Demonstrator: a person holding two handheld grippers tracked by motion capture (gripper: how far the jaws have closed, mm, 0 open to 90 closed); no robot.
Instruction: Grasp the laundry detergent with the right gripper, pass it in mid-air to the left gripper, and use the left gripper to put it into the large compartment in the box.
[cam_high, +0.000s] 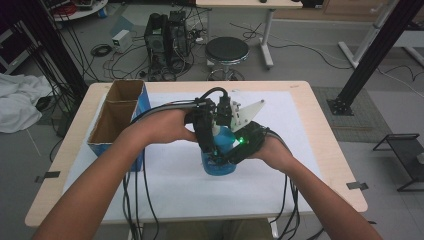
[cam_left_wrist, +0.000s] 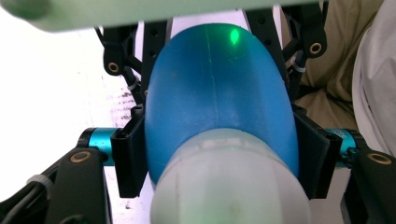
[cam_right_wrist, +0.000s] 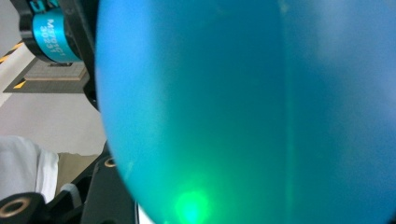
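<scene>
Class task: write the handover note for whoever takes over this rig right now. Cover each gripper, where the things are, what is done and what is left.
Left gripper: shut on the blue bottle, jaws clamping both its sides near the pale cap.
Right gripper: pressed close against the bottle; its grip cannot be told.
The bottle stands mid-table on the white sheet; the open cardboard box sits at the left.
Done: bottle gripped. Left: probably opening the cap, or moving the bottle.

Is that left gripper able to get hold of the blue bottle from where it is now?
Yes, it looks so. In the left gripper view the left gripper has its black jaws pressed on either side of the blue bottle, with nothing between them; the right gripper sits close at the bottle too.
</scene>
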